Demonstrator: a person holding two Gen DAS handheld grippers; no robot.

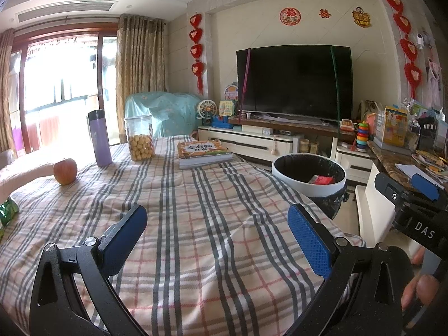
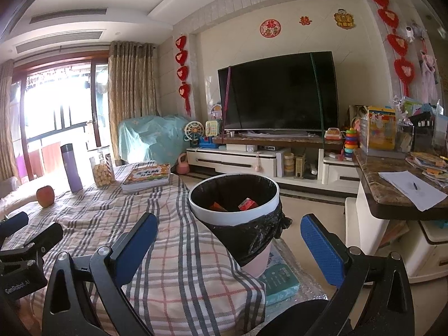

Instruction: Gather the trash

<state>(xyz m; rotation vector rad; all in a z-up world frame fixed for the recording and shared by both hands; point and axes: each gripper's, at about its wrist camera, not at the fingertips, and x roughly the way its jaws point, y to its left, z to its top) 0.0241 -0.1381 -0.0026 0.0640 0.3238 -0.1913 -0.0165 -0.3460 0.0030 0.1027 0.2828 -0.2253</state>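
While both grippers, left (image 1: pixel 217 238) and right (image 2: pixel 228 245), hover spread and empty over a plaid-covered table (image 1: pixel 196 224), red trash (image 2: pixel 247 203) lies in the lined bin (image 2: pixel 233 215) before the television (image 1: pixel 294 82).

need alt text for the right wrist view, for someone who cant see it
The open right tool hovers empty over a plaid-covered table, facing a black-lined trash bin that holds red and orange wrappers. Farther back on the table stand an apple, a purple bottle, a cookie jar and books.
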